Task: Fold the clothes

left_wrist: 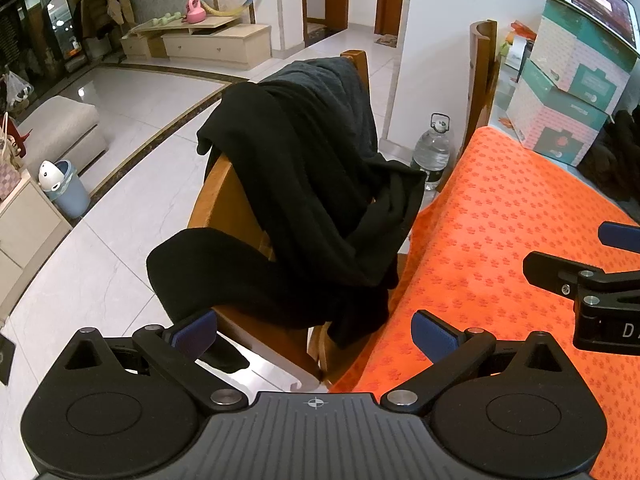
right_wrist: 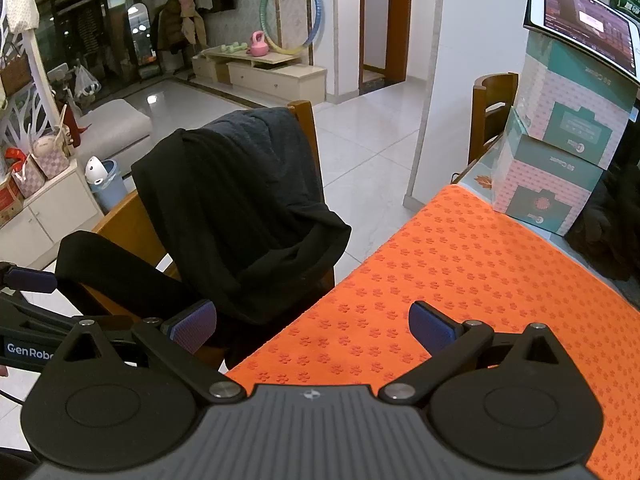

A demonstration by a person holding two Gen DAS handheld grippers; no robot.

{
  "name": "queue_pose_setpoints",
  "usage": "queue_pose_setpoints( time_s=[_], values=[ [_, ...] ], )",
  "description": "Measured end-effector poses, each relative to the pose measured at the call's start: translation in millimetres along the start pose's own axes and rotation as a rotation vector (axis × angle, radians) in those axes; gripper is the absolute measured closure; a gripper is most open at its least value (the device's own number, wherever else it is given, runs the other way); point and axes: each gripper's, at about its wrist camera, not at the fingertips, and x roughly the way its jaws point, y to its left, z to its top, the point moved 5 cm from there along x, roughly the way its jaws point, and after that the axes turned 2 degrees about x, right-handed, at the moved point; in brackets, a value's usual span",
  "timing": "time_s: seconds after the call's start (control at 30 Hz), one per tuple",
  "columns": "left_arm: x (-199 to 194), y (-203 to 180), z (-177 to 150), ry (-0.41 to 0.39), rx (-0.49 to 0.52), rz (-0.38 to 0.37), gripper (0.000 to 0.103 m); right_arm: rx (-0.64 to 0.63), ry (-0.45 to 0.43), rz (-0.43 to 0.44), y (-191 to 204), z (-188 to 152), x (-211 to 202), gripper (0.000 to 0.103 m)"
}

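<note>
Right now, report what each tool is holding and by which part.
Nothing is held. The left tool and right tool are both open and empty; the black knitted garment is draped over the wooden chair, untouched.

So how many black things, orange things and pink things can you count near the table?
Black: 1, the black garment draped on the chair.
Orange: 1, the orange cloth on the table.
Pink and teal: 2, the stacked boxes.
Total: 4
</note>
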Motion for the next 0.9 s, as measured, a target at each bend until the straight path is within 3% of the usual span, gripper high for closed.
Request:
queue_pose_setpoints(
  time_s=[0.9],
  values=[
    [1.9,15.5,-2.1,0.006,-0.034,-0.001,0.000,-0.046,0.014,0.032,13.9,9.2,13.8,0.000]
  ],
)
